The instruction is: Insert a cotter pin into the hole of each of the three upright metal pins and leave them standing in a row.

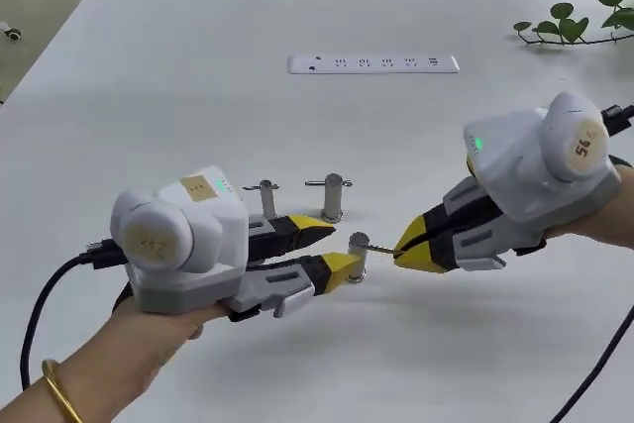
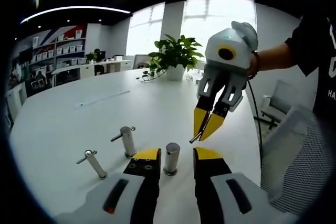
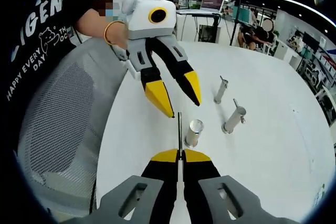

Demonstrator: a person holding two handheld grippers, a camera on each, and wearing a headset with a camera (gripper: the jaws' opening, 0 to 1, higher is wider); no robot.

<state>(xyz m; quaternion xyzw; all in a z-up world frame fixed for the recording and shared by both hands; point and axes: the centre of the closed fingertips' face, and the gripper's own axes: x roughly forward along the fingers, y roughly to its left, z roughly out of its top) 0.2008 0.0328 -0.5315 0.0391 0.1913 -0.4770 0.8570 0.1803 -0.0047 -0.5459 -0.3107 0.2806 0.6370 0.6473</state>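
Starting on your left: your left hand-held gripper (image 1: 343, 246) is released, jaws spread either side of the bare pin (image 1: 357, 257). The lower jaw looks to be against it and the upper one stands off. Behind those jaws on the counter (image 1: 198, 66), the leftmost pin (image 1: 265, 201) stands with a cotter through its top. Just right of it, the middle pin (image 1: 332, 200) is pinned too. The bare pin comes next, nearest you and a little right of the middle one. Over on the right, your right hand-held gripper (image 1: 401, 249) is clenched on the loose cotter pin (image 1: 380, 247). Its tip is just beside the bare pin's top, not in the hole as far as I can tell.

Handling, as I judge it: these pins are short solid metal, stiff and smooth, standing on a small foot. A sideways shove from the cotter would likely slide or topple one. Brace it low on the shank and leave the top hole free. The cotter pin is thin, light wire and may swivel in the jaws. Hold it near its back end, straight along the jaws, as the right gripper view shows it.

Count: three metal pins, two pinned and one bare; three cotters, one in your jaws; two hand-held grippers.
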